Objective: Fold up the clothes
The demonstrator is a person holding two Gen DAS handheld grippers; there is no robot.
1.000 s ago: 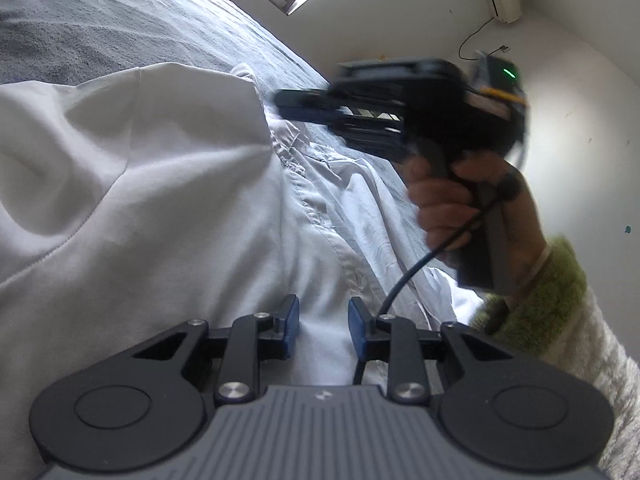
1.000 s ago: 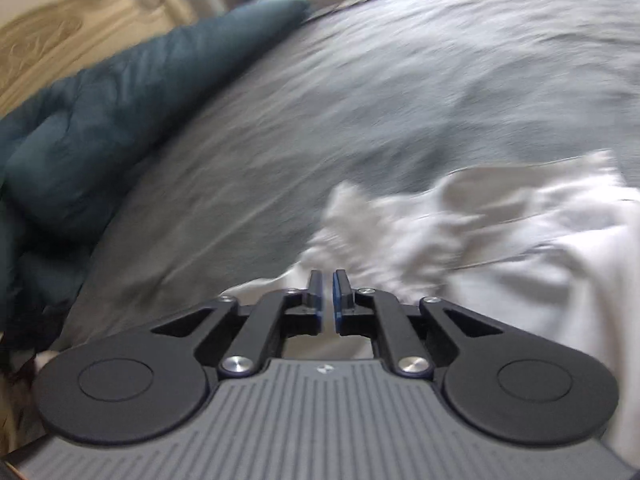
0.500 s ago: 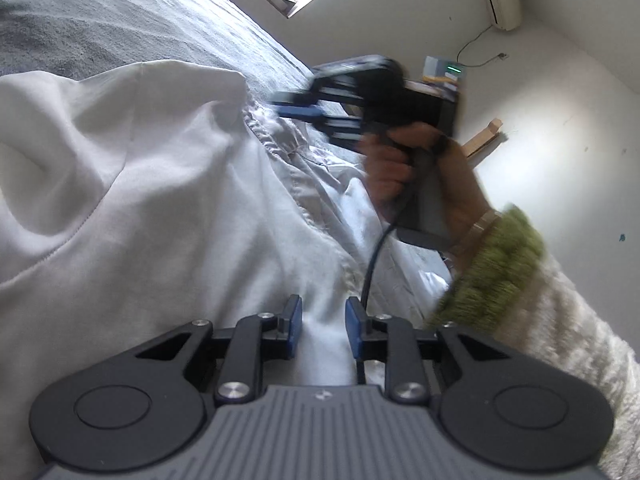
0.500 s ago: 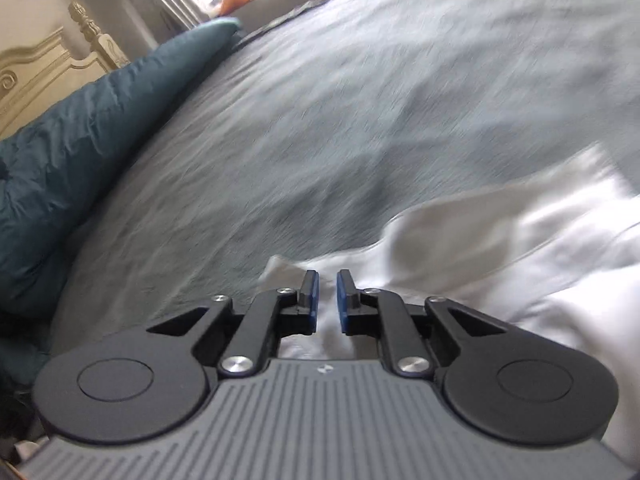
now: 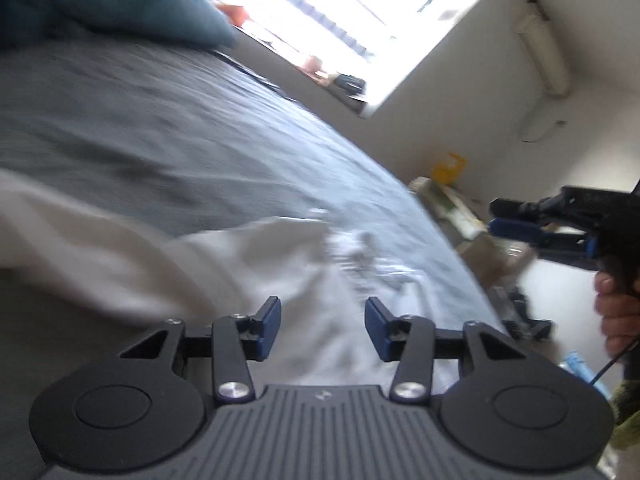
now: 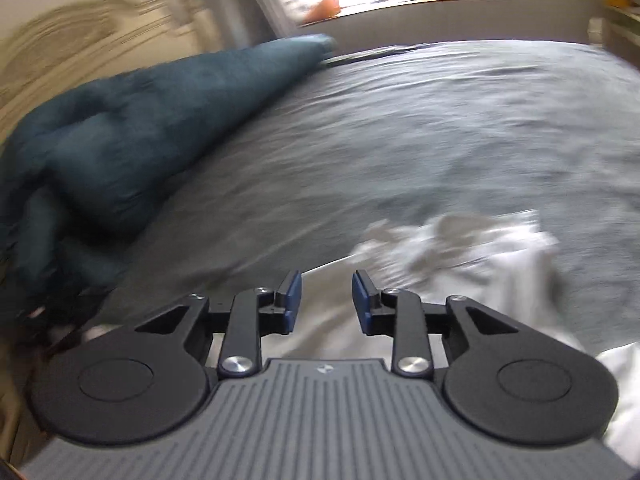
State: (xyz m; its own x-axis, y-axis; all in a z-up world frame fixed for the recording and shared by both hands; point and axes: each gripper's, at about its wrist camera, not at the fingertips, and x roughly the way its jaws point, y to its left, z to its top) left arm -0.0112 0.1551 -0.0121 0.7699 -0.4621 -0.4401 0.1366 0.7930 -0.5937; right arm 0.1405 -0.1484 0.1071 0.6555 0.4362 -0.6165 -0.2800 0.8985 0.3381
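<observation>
A white shirt (image 5: 224, 264) lies crumpled on the grey bed cover (image 5: 160, 132). My left gripper (image 5: 322, 322) hangs above the shirt with its jaws opening and nothing between the blue pads. In the right wrist view the same white shirt (image 6: 472, 256) spreads below and to the right of my right gripper (image 6: 326, 300), whose jaws are also opening, empty, lifted off the cloth. The right gripper (image 5: 516, 220) also shows at the right edge of the left wrist view, held by a hand (image 5: 616, 312) beyond the bed's edge.
A dark teal duvet (image 6: 132, 140) is heaped at the left by a cream headboard (image 6: 80, 36). A bright window (image 5: 344, 20) sits behind the bed. Shelves with clutter (image 5: 452, 200) stand by the wall past the bed's right edge.
Both grippers have lifted off the shirt and their jaws have widened. The left view swung up towards the window; the right gripper moved out to the right, away from the shirt.
</observation>
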